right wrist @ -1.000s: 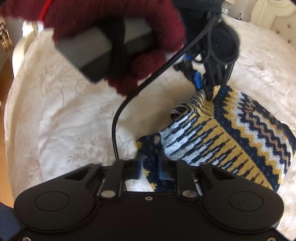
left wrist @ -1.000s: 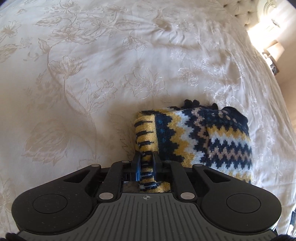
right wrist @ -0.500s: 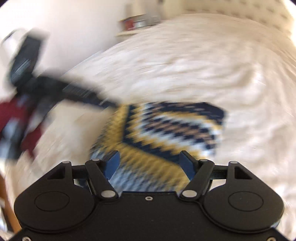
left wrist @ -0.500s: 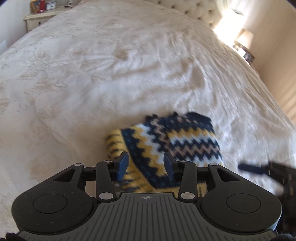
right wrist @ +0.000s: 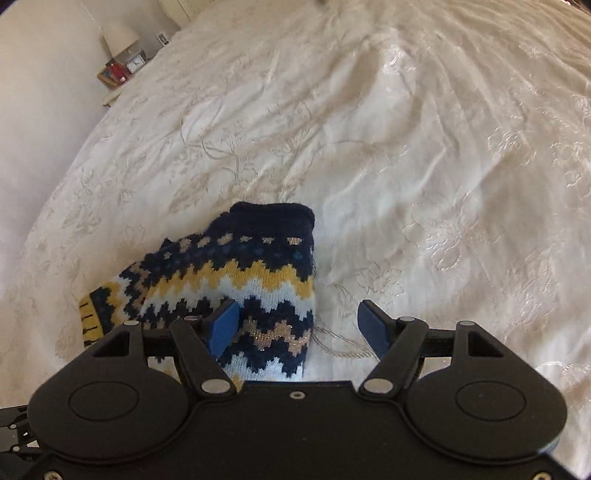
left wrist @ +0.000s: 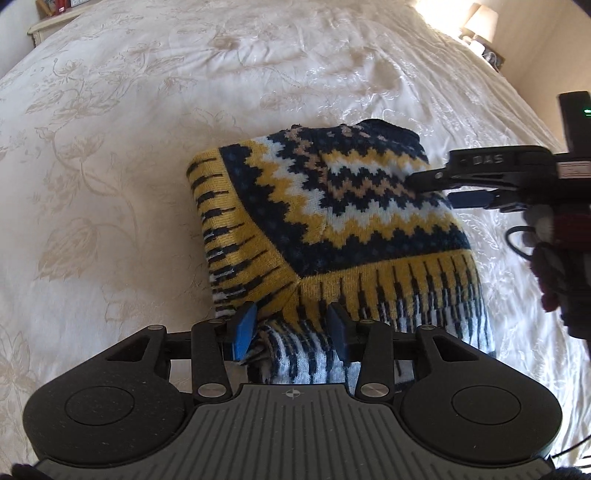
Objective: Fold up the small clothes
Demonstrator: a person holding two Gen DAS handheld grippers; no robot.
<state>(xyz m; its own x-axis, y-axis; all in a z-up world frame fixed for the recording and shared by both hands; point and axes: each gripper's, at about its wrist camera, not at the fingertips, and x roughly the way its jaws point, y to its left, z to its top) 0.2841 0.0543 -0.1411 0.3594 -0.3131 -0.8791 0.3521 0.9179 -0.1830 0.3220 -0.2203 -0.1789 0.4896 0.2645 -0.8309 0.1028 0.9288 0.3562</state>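
Observation:
A small knitted sweater [left wrist: 332, 221] in navy, yellow and white zigzags lies folded on the cream bedspread [left wrist: 129, 147]. My left gripper [left wrist: 291, 328] is open, its blue fingers standing either side of the sweater's near striped hem without closing on it. My right gripper [right wrist: 299, 328] is open and empty over the sweater's [right wrist: 240, 288] right edge. The right gripper also shows in the left wrist view [left wrist: 480, 181] at the sweater's right side, held by a hand in a dark red glove [left wrist: 561, 258].
The bed stretches far on all sides. A bedside table with a lamp [left wrist: 480, 22] stands at the far right in the left wrist view. Another bedside table with a lamp and clock [right wrist: 122, 62] stands at the far left in the right wrist view.
Both grippers let go of the sweater and opened. They pulled back and shifted around it; the folded sweater stays on the bed.

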